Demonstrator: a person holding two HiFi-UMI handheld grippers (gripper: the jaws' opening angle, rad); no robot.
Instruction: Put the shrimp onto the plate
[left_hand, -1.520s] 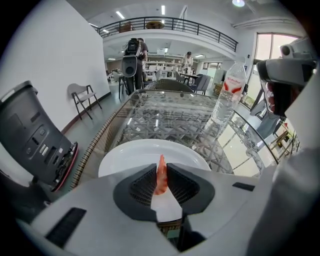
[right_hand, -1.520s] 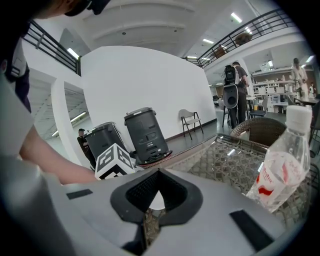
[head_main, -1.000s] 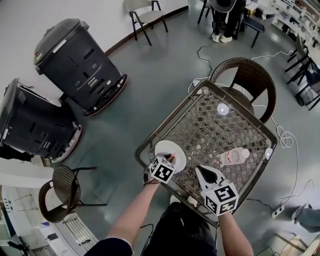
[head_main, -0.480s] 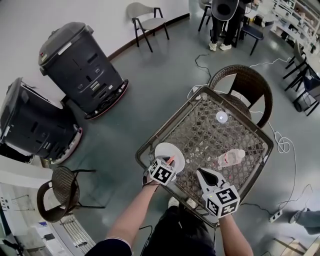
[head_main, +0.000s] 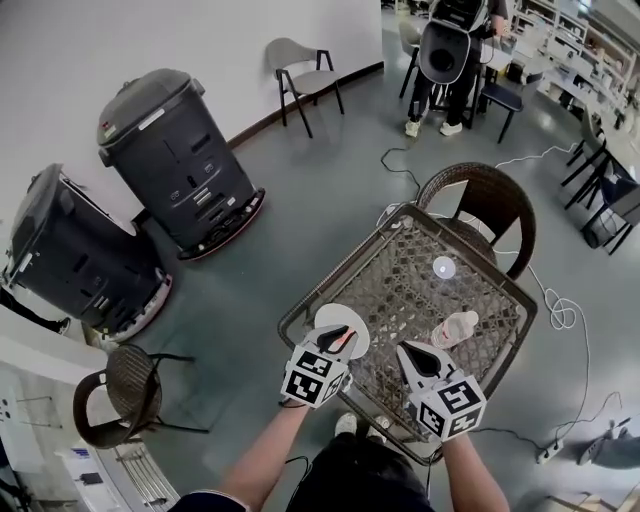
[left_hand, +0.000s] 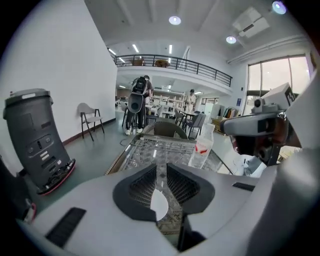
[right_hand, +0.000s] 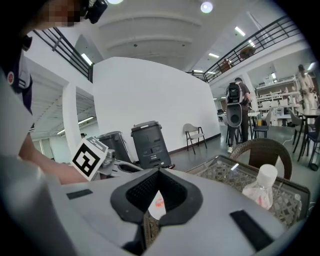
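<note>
A white plate (head_main: 328, 319) sits at the near left corner of the wicker table (head_main: 400, 275). A small orange shrimp (head_main: 347, 338) lies on the plate's near side, also visible as the shrimp (right_hand: 158, 202) on the plate (right_hand: 153, 211) past the right jaws. My left gripper (head_main: 337, 341) hovers at the plate's near rim, jaws slightly apart with nothing between them; through the gap shows the plate (left_hand: 159, 206). My right gripper (head_main: 419, 357) is shut and empty over the table's near edge, to the right of the plate.
A plastic bottle (head_main: 455, 328) lies on the table right of the plate, near the right gripper. A small white disc (head_main: 444, 267) sits farther back. A wicker chair (head_main: 487, 205) stands behind the table. Two dark bins (head_main: 170, 150) stand at left, and a person (head_main: 455, 50) stands far off.
My left gripper has drawn back from over the plate toward its near rim, leaving the shrimp on the plate. The right gripper has stayed about where it was.
</note>
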